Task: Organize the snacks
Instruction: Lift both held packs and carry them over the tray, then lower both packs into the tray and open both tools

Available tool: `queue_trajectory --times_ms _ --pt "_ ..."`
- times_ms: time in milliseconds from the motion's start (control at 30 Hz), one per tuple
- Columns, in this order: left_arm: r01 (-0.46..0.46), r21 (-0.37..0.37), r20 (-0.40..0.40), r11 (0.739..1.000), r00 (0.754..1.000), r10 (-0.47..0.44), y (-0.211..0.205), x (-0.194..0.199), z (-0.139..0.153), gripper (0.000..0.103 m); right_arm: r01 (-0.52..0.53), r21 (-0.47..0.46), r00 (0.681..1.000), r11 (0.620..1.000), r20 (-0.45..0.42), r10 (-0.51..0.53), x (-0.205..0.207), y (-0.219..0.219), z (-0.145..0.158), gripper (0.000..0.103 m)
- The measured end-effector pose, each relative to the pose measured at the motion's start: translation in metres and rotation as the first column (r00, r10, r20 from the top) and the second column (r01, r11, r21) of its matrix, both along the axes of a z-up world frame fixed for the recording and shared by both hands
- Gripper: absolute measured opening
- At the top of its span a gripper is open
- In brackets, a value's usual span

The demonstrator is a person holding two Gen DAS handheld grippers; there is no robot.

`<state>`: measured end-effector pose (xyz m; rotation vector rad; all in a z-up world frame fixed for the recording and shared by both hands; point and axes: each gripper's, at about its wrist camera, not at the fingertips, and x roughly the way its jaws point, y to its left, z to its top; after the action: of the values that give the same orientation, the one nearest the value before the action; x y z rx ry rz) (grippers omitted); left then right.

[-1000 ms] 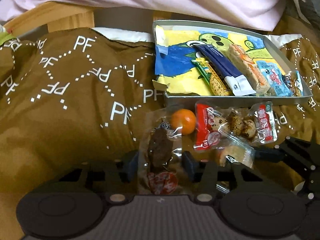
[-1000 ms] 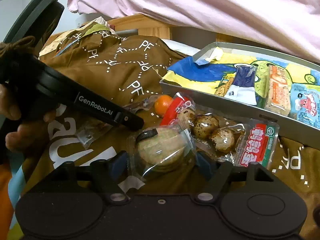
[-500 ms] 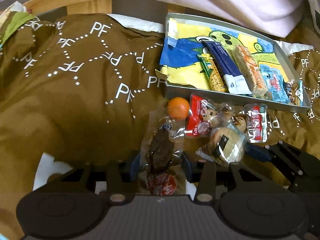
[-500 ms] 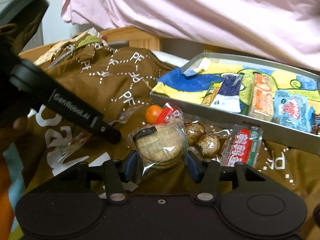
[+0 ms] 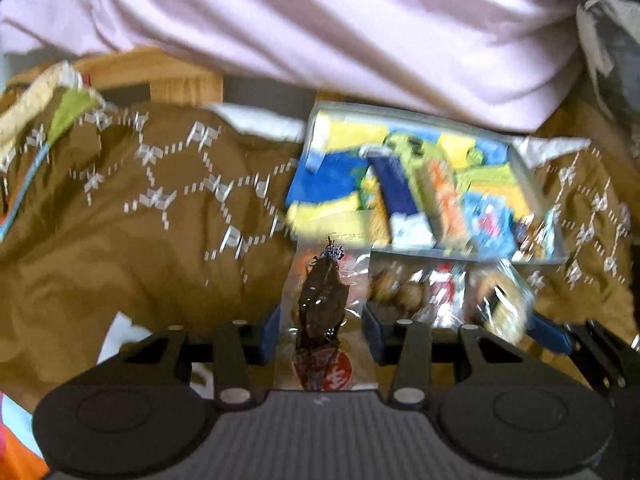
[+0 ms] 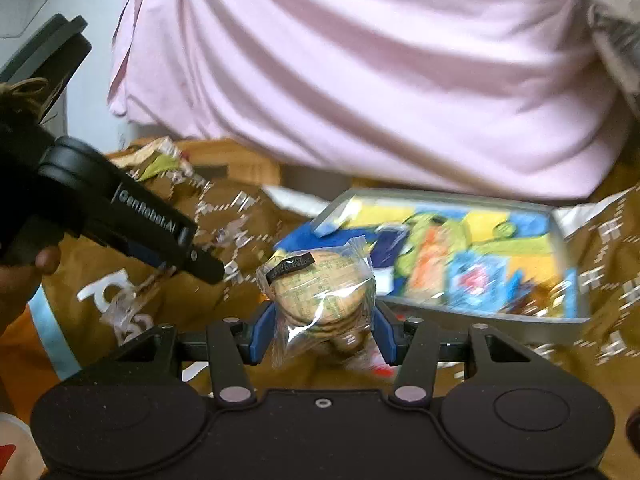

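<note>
Two packets are in hand at once, one per gripper. The right gripper (image 6: 323, 330) pinches a clear-wrapped stack of round biscuits (image 6: 318, 290) between its blue pads, wrapper standing upright and clear of the brown quilt (image 6: 224, 312); the grip sits low on the stack, probably so the packet can be lowered flat into the tray. The left gripper (image 5: 322, 330) is closed on a clear packet of dark dried meat (image 5: 322, 304), held lengthwise with its far end pointing at the tray's near wall, apparently lined up to slide in alongside the others. Both views are motion-blurred. The grey tray (image 6: 480, 320) lies on the quilt just beyond both packets; it is lined with a yellow, blue and green cartoon sheet and holds several wrapped snacks side by side, among them a dark blue bar (image 5: 394, 196), an orange-and-tan bar (image 5: 442, 196) and a light blue packet (image 5: 490, 220). A red-ended bag of brown round pieces (image 5: 416, 292) lies on the quilt against the tray's near wall, not yet put away. A pink sheet (image 6: 360, 80) hangs behind.
</note>
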<state>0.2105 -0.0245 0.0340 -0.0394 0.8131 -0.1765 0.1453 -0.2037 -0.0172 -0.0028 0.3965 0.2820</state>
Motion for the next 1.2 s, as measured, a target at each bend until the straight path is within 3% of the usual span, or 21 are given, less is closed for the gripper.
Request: queue_trajectory --times_ms 200,300,433,567,767,1033,1200 --pt "-0.002 -0.029 0.102 1.0 0.995 0.005 -0.025 0.004 0.031 0.047 0.055 0.015 0.997 0.998 0.05 -0.055 -0.003 -0.032 0.026 0.054" --pt "-0.004 -0.045 0.14 0.999 0.99 0.011 -0.04 0.013 0.041 0.047 0.063 -0.025 0.994 0.998 0.091 -0.061 0.004 -0.046 0.036 0.054" --pt "-0.028 -0.06 0.176 0.998 0.984 0.039 -0.058 0.033 0.048 0.048 0.079 -0.053 0.989 0.995 0.131 -0.071 0.027 -0.063 0.037 0.054" --pt "-0.043 -0.07 0.191 0.997 0.98 0.056 -0.072 0.061 0.049 0.048 0.123 0.006 0.984 0.992 0.128 -0.123 0.058 -0.081 0.029 0.054" --pt "-0.054 -0.063 0.207 0.997 0.976 0.066 -0.091 0.103 0.031 0.048 0.184 0.051 0.977 0.982 0.1 -0.189 0.109 -0.102 0.011 0.054" --pt "-0.03 -0.09 0.112 0.995 0.993 0.04 -0.111 0.155 -0.024 0.048 0.283 0.102 0.959 0.954 -0.015 -0.283 0.155 -0.139 -0.028 0.055" --pt "-0.029 -0.04 0.066 0.999 0.997 0.031 -0.125 0.171 -0.05 0.048 0.31 0.114 0.95 0.944 -0.07 -0.303 0.165 -0.148 -0.04 0.056"
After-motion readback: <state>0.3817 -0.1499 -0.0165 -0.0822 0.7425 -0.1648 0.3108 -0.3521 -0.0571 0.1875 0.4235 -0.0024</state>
